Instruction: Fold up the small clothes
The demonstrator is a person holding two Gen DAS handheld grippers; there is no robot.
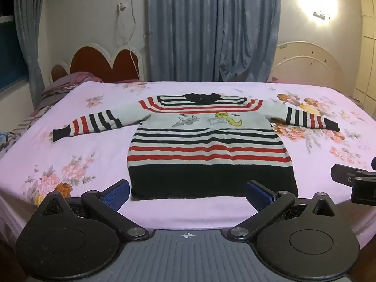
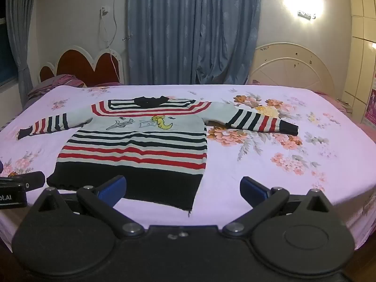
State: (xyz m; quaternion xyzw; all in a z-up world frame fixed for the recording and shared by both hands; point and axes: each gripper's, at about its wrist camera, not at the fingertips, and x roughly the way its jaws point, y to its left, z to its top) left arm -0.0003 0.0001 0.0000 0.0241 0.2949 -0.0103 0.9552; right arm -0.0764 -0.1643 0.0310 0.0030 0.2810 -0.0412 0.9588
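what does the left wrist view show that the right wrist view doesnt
Only the left wrist view: the left gripper itself, open and empty before the sweater's dark hem, with part of the right gripper at its right edge.

Only the right wrist view: the right gripper, open and empty, over the hem's right corner, with a loose thread hanging there, and a pink poster on the far right wall.

Both: the striped sweater lying flat with sleeves spread on the floral bedsheet, blue curtains behind.
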